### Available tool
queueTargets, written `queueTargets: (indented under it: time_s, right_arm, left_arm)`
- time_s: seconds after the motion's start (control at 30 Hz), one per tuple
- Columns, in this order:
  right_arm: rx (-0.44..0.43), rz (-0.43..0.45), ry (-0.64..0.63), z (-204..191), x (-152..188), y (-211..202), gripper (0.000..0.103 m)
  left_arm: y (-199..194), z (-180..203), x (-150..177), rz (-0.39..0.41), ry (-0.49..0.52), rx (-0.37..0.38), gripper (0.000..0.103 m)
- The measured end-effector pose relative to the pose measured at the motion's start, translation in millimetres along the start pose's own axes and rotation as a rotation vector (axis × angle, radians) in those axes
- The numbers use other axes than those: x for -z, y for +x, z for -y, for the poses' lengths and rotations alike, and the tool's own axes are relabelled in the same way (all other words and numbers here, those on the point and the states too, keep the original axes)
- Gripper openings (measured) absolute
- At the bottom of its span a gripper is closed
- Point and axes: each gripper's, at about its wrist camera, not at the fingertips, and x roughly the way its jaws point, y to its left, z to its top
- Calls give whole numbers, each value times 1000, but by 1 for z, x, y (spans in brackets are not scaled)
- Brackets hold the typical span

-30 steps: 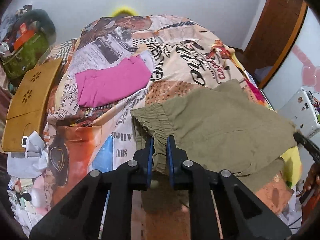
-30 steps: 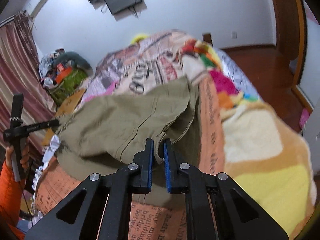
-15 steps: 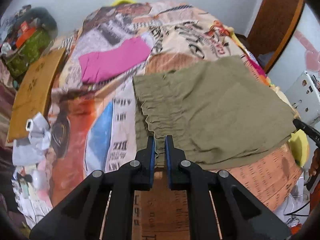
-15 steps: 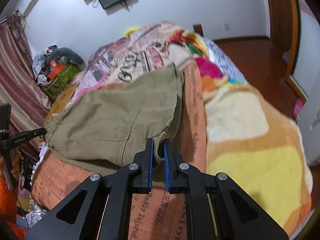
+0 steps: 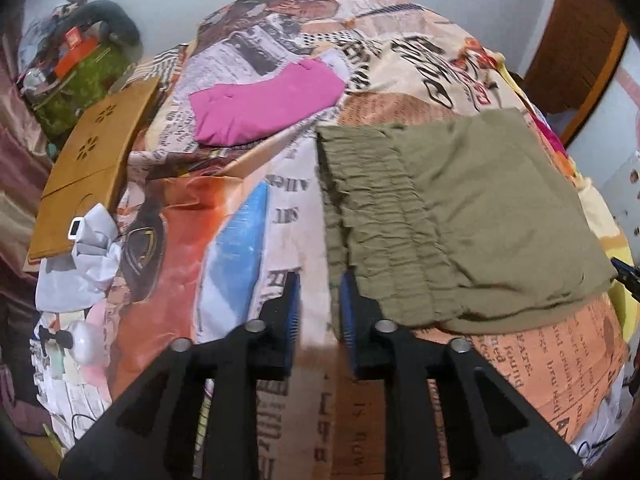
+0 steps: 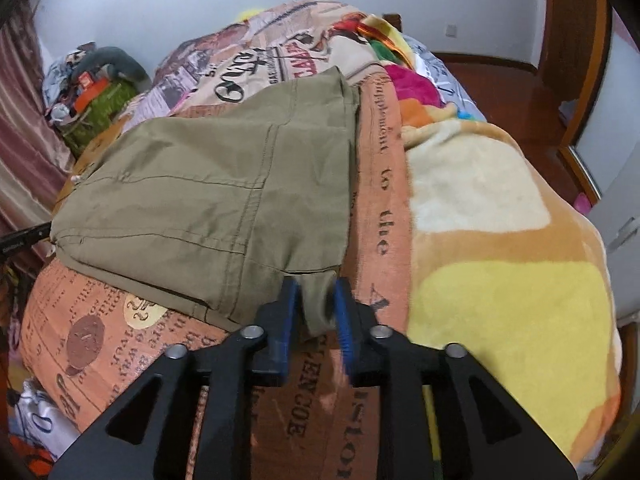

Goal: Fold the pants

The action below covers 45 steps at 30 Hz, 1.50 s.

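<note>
Two claws over bed, both jaws opening. Olive pants lie folded flat on newspaper-print bedspread. Left gripper released: waistband corner just right of its right pad, bare bedspread in gap. Right gripper released: pants' near corner lies between its blue pads, no longer pinched. Pink garment farther back, well apart.

Bare bedspread lies open left of the folded olive pants, bounded farther off by a pink garment and a wooden board at the bed edge, while right of them a fleece blanket leaves flat, unobstructed room.
</note>
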Motion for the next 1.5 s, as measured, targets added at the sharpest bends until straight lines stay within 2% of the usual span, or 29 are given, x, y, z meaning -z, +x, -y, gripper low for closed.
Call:
queueTargets:
  time_s: [0.03,0.17,0.4,0.57,0.7,0.83,0.97,1.27,1.5]
  right_arm:
    - [-3,7,16,3,-3,-5,34]
    - [12,82,16,4,-17,-25,41]
    - [-3,186,-64,-13,-57,-41,41]
    - [-24,241,-79,-20,-88,-33,42]
    - [-19,253,-98,-24,-111,-18,42]
    - [-18,230,-110,-23,-133,5,42]
    - [-14,210,-118,-19,-150,27,42]
    - [2,133,-115,-10,-185,89,42]
    - [24,73,-118,-2,-202,132,42]
  left_arm:
    - [-3,-4,-3,11,-15,-2,34]
    - [-14,-12,-20,75,-42,-21,59]
    - [-23,-9,-63,157,-32,-28,77]
    - [-9,-1,-90,168,-2,-29,86]
    - [13,3,-106,132,7,-26,86]
    - [35,1,-118,89,-17,5,86]
    - [54,1,-123,54,-20,3,86]
    - [96,-1,-126,-39,-38,38,86]
    - [110,3,-123,-51,-32,49,90]
